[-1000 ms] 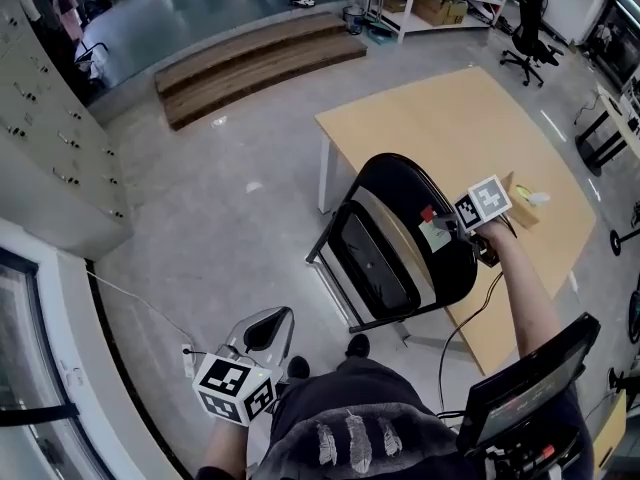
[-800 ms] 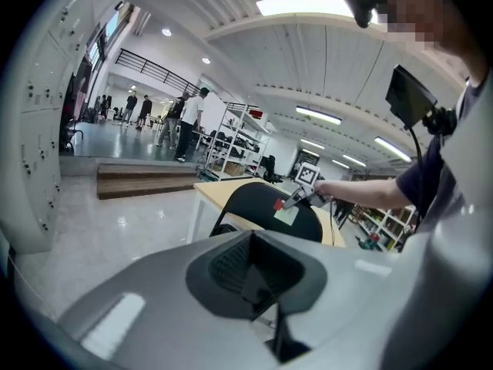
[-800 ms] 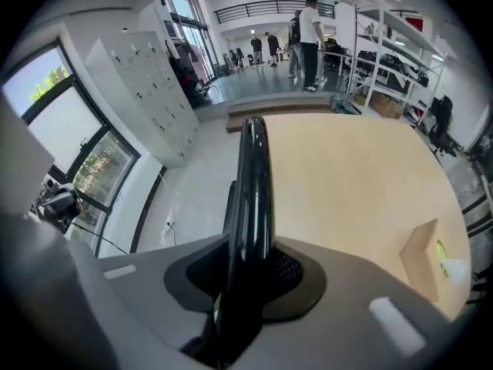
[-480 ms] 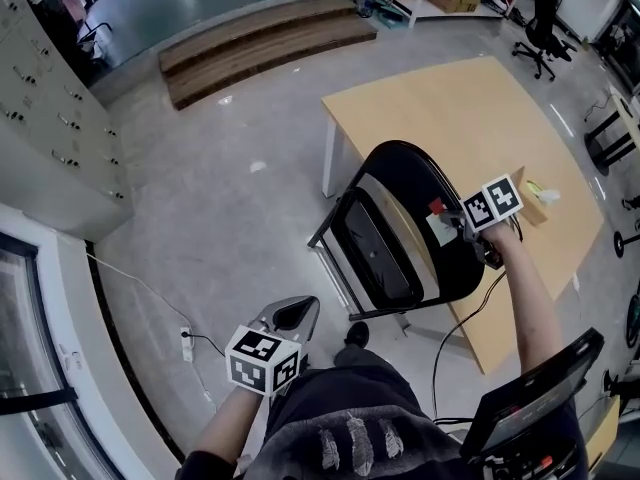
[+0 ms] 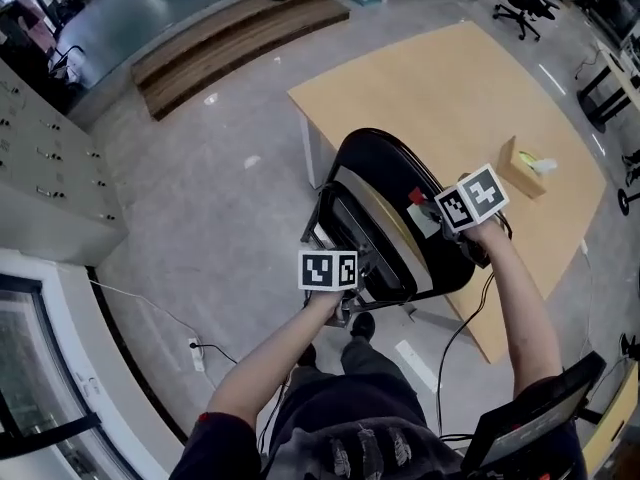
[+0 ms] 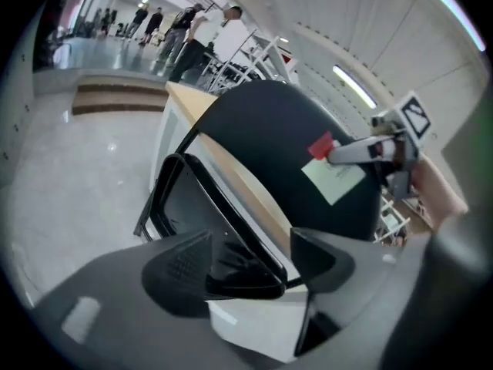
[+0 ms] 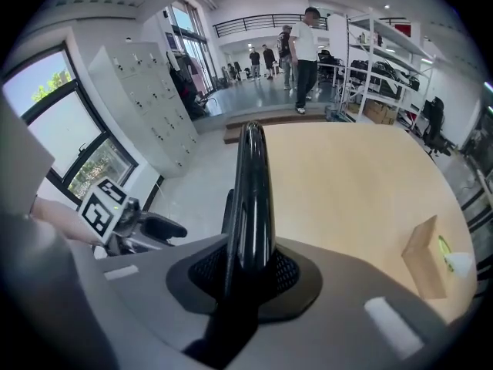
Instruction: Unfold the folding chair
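The folding chair (image 5: 395, 193) stands on the floor just beside the wooden table (image 5: 450, 98), its seat (image 6: 192, 199) tipped up close against the backrest (image 7: 250, 183) and not yet swung down. The right tongs (image 7: 246, 274) pinch the top edge of the backrest, the jaws nearly together with the thin black rim squeezed between them. The left tongs (image 6: 250, 257) are down at the seat's lower corner with their jaws opening wide, and the corner sits in the gap without being squeezed.
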Demonstrator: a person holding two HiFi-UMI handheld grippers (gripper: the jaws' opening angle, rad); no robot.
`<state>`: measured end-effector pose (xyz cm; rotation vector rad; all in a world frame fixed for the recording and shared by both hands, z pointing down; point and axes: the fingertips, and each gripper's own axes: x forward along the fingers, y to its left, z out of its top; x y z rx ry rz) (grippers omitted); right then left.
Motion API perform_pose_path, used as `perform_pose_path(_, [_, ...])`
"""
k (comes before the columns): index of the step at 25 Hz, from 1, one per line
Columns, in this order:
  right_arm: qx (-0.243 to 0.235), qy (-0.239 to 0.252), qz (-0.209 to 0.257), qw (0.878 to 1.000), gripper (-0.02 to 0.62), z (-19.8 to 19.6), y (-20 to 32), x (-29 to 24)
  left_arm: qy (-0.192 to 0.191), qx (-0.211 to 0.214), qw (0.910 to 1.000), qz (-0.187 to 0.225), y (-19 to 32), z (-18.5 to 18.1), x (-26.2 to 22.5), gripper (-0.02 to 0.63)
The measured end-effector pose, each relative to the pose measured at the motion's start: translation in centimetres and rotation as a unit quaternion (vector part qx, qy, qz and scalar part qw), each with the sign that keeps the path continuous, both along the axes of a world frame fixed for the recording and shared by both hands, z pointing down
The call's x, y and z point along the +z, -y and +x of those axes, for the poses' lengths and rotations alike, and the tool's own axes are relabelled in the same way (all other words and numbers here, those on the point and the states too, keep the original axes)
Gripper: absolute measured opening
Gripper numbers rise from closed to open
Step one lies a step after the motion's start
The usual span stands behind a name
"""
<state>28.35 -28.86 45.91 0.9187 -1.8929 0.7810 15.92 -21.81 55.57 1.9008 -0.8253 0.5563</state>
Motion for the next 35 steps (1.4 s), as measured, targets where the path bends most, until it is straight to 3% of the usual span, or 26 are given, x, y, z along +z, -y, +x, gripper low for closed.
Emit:
perform_pose_path(4, [-0.005,-0.004,0.004,1.0,0.069,0.0,-0.1,-0.3,0.039,-0.022,0.9971,-0.061,2.9,3.1,4.4,0.351])
perform_pose_path(7, [-0.009,0.002,0.002,1.0,0.067,0.0,-0.2,-0.5,0.084,-0.032,0.9933,-0.073,4.2,4.3,7.2,0.351])
perform_pose_path(11, [-0.012,0.012,0.003,1.0,0.065,-0.2,-0.2,-0.5,0.111,-0.035,0.9899,-0.081,4.6,5.1,9.6,0.339])
perform_pose_path(17, [-0.018,0.027,0.005,0.999,0.061,-0.4,-0.1,-0.3,0.067,-0.024,0.9933,-0.092,4.9,6.3,10.5,0.288])
perform_pose_path(21, [-0.02,0.031,0.007,0.999,0.061,-0.3,-0.1,-0.1,0.054,-0.013,0.9957,-0.075,4.8,6.5,10.2,0.233])
perform_pose_path(35, [-0.016,0.016,0.021,1.0,0.075,0.9,0.9,0.5,0.016,0.0,0.9995,-0.027,3.8,4.2,9.4,0.232])
